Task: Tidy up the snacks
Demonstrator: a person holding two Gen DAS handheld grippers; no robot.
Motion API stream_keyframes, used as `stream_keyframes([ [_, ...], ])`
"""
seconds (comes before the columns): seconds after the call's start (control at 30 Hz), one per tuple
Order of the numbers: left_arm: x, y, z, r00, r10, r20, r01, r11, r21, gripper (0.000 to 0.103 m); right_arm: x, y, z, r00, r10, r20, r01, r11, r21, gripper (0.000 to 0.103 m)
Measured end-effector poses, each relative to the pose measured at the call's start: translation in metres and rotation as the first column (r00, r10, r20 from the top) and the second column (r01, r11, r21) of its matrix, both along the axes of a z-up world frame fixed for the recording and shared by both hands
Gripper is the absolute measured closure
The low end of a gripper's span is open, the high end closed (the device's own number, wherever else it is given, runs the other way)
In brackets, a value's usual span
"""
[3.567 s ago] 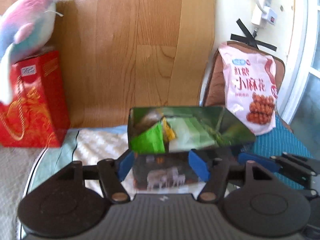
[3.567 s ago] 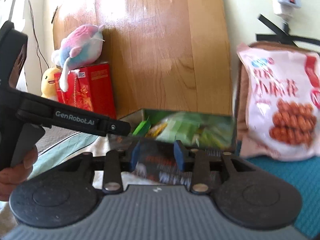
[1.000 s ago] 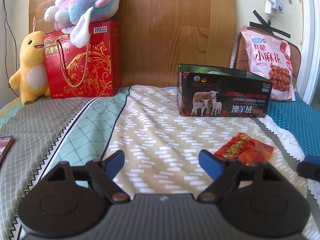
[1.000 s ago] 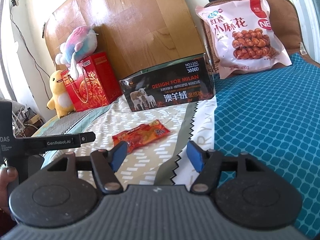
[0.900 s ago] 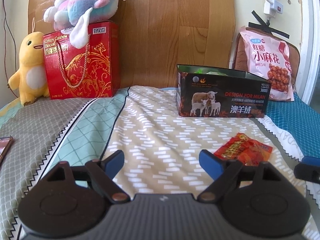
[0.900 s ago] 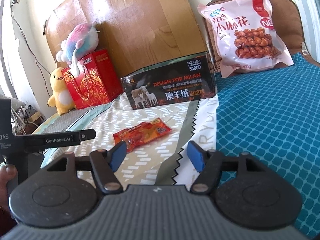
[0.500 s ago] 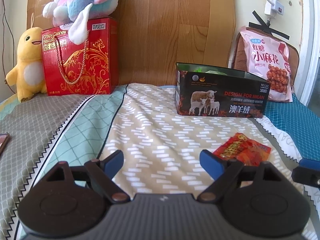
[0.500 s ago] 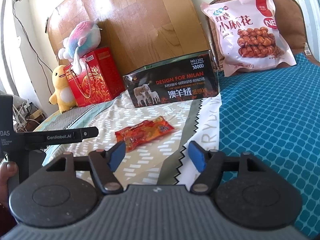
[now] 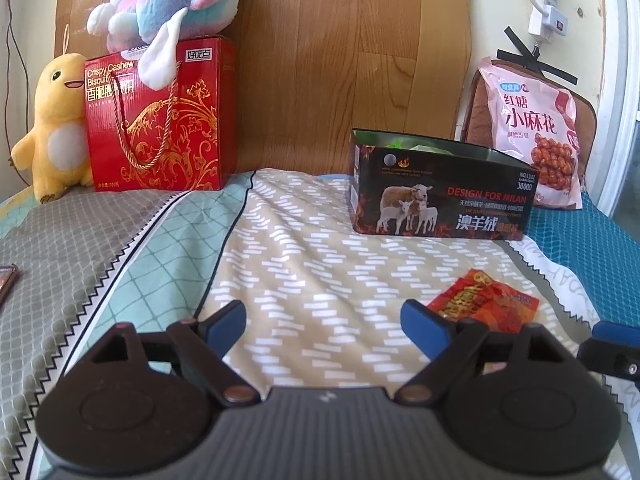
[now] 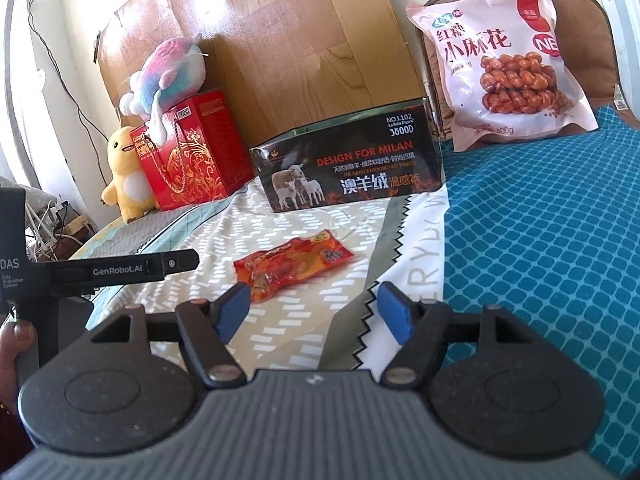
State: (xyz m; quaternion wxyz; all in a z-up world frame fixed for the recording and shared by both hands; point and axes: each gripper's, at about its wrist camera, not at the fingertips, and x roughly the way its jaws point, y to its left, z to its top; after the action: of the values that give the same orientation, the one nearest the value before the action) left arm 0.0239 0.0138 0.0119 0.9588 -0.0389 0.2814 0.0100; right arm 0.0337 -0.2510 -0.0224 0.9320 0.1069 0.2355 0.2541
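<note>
Bed (image 9: 304, 264) carries black box (image 9: 440, 196), red packet (image 10: 292, 264), biscuit box (image 9: 160, 120).

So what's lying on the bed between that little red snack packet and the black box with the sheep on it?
Nothing: only bare patterned bedspread separates the red snack packet from the black box, clearest in the right wrist view.

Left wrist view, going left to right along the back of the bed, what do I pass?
Yellow duck plush → red biscuit gift box with the pink-blue plush on top → black open box → pink snack bag.
</note>
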Motion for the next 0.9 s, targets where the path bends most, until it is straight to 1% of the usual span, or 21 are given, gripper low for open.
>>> stream_keyframes([
  [0.3, 0.0009, 0.0004, -0.0004, 1.0, 0.003, -0.005, -0.003, 1.0, -0.005, 0.015, 0.0008, -0.0002, 0.0, 1.0, 0.008, -0.004, -0.008, 1.0, -0.001, 0.03],
  [0.53, -0.0002, 0.0004, 0.0002, 1.0, 0.007, 0.001, -0.007, 1.0, -0.005, 0.014, -0.0009, -0.0005, 0.0013, 1.0, -0.005, 0.003, 0.005, 1.0, -0.004, 0.027],
  [0.9, -0.0008, 0.0005, 0.0007, 1.0, 0.008, 0.003, -0.008, 1.0, -0.005, 0.014, -0.0001, -0.0004, 0.0004, 1.0, -0.003, 0.002, 0.003, 1.0, -0.009, 0.026],
])
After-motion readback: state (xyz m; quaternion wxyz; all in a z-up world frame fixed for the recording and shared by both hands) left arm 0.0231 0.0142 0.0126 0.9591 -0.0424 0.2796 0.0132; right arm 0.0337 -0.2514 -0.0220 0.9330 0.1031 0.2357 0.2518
